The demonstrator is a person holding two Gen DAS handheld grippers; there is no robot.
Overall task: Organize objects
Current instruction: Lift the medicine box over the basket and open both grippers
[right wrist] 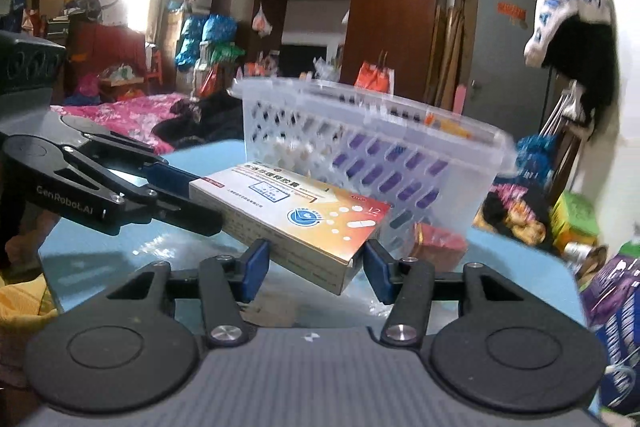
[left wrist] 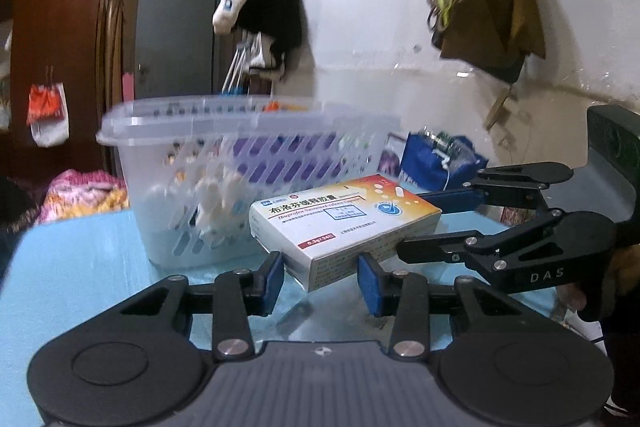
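Left wrist: medicine box [left wrist: 344, 223] clamped in left claw [left wrist: 320, 277], lifted off tabletop [left wrist: 80, 259] before basket [left wrist: 224, 163] | Right wrist: right claw [right wrist: 314, 273] clamps far end [right wrist: 296, 215]; risk: uneven pull twists box, or it clips basket rim [right wrist: 360, 95].

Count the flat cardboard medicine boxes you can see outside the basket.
1: the white and orange cardboard medicine box, held above the blue table by both grippers. Others may be hidden inside the clear plastic basket.
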